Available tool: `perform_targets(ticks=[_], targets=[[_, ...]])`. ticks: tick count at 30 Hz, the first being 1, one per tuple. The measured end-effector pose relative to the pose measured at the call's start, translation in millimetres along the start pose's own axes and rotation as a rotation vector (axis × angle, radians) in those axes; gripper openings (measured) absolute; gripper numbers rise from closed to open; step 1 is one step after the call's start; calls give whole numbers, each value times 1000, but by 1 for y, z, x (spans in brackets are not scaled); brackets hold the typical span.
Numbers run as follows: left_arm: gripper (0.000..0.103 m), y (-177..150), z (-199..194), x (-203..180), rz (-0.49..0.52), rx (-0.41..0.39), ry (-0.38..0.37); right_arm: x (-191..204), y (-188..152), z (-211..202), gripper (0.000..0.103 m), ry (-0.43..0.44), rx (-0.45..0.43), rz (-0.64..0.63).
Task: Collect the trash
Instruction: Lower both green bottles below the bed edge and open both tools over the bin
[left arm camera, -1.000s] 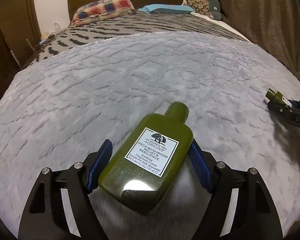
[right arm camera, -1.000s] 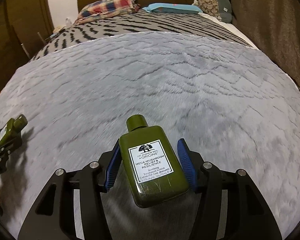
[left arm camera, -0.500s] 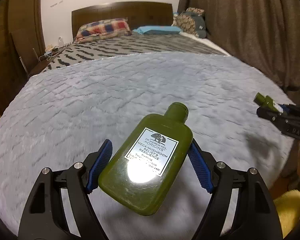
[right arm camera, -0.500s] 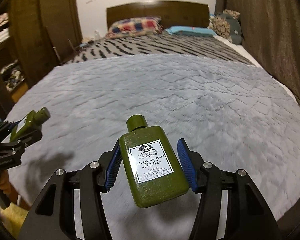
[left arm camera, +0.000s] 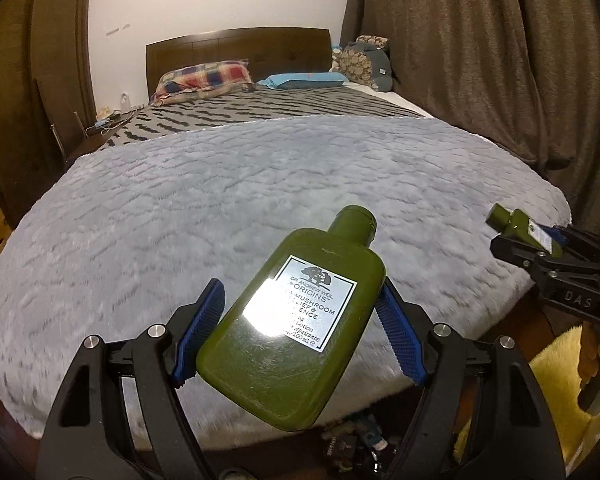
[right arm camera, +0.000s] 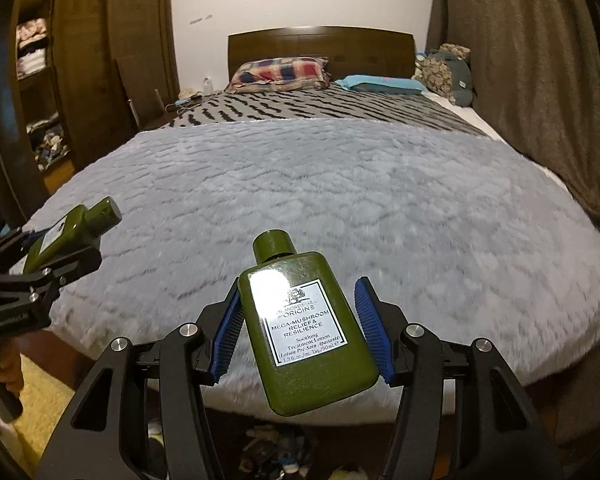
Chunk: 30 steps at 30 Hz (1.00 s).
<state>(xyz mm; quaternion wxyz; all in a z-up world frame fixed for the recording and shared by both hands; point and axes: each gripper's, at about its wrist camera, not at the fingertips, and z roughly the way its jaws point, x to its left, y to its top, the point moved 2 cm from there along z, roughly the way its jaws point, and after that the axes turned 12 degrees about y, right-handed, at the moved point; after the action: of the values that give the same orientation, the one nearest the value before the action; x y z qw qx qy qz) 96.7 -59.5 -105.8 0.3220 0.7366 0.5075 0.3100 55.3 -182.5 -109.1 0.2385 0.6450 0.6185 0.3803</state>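
The left hand-held gripper (left arm camera: 300,336) pinches a large flat olive-green plastic lotion bottle (left arm camera: 292,320) at lower centre of its frame. The right hand-held gripper (right arm camera: 298,330) pinches a smaller matching green bottle (right arm camera: 306,328), skewed between the blue pads (right arm camera: 370,328). Both hang past the foot of the grey fluffy bed (right arm camera: 340,200). The smooth, tilted bottles could likely slip onto the cluttered floor (right arm camera: 268,456) if jolted.

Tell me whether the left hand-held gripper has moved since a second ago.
Yes. The left hand-held gripper, gripping its green bottle, has drawn back from the bed: the grey blanket's foot edge and the floor now show below it.
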Motion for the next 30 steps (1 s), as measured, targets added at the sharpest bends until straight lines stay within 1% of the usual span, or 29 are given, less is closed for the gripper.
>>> perform_targets(ticks=[4, 6, 8, 13, 17, 18, 26, 27, 28, 29, 30], targets=[[73, -32, -7, -8, -20, 33, -7, 4, -28, -8, 56, 0, 3, 38], [73, -49, -7, -13, -21, 57, -12, 3, -45, -7, 56, -7, 21, 63], [73, -68, 0, -19, -21, 97, -14, 2, -59, -4, 56, -14, 48, 78], [73, -111, 27, -30, 23, 221, -25, -8, -102, 21, 56, -32, 175, 110], [73, -140, 47, -41, 59, 305, -42, -11, -128, 40, 56, -34, 251, 132], [73, -144, 51, -43, 63, 319, -45, -10, -135, 45, 56, 11, 321, 180], [71, -179, 90, -58, 80, 461, -80, -11, -169, 82, 56, 66, 462, 239], [70, -182, 94, -60, 82, 473, -82, -12, -175, 87, 56, 78, 481, 256], [59, -184, 99, -61, 83, 485, -85, -13, -180, 91, 56, 89, 497, 270], [45, -187, 104, -62, 81, 501, -95, -13, -182, 94, 56, 99, 506, 281], [45, -190, 108, -62, 77, 518, -101, -14, -187, 98, 56, 109, 520, 290]])
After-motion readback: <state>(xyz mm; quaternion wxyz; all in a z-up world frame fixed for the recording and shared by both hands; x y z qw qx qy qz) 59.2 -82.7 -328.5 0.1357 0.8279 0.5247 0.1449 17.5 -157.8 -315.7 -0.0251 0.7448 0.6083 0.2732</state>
